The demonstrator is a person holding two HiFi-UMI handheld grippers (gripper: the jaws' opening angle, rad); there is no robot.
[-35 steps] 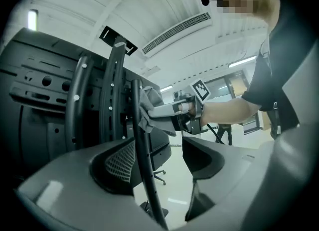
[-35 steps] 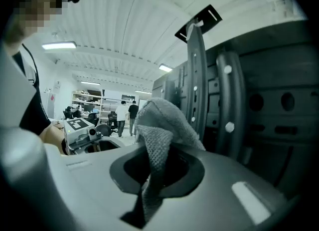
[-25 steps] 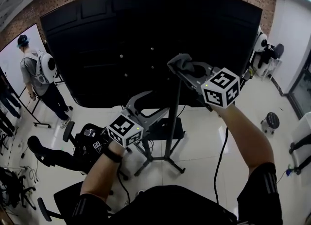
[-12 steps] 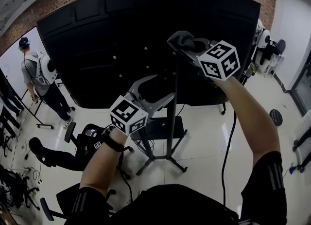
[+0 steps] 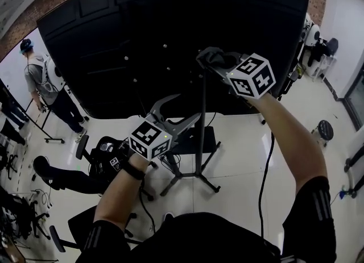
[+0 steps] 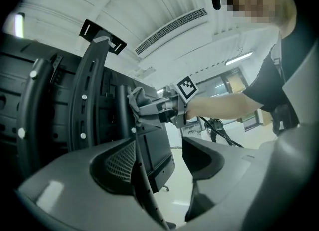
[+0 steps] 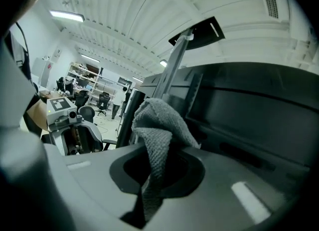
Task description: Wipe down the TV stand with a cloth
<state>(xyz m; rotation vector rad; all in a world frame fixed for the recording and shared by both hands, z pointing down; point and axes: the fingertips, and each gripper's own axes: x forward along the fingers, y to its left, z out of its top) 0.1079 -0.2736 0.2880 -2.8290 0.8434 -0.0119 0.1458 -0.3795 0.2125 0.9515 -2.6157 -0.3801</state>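
The TV stand is a black pole [image 5: 202, 125] on a tripod base [image 5: 196, 178] with a small shelf [image 5: 193, 142], carrying a big black TV [image 5: 114, 51] seen from behind. My right gripper [image 5: 215, 60] is up high against the pole, shut on a grey cloth [image 5: 210, 56] [image 7: 160, 130] that hangs between its jaws. Lower and to the left, my left gripper [image 5: 173, 114] [image 6: 159, 162] stands open, its jaws wide apart beside the pole. In the left gripper view the cloth [image 6: 135, 98] touches the pole near the mount brackets [image 6: 92, 90].
A person with a white backpack [image 5: 41, 83] stands at the far left. Black office chairs [image 5: 99, 162] lie on the glossy floor left of the stand. A stool [image 5: 325, 129] is at the right. A cable [image 5: 264, 168] hangs from my right arm.
My right gripper has gone up the pole with the cloth, then eased slightly down. The left gripper has stayed open at about the same place.
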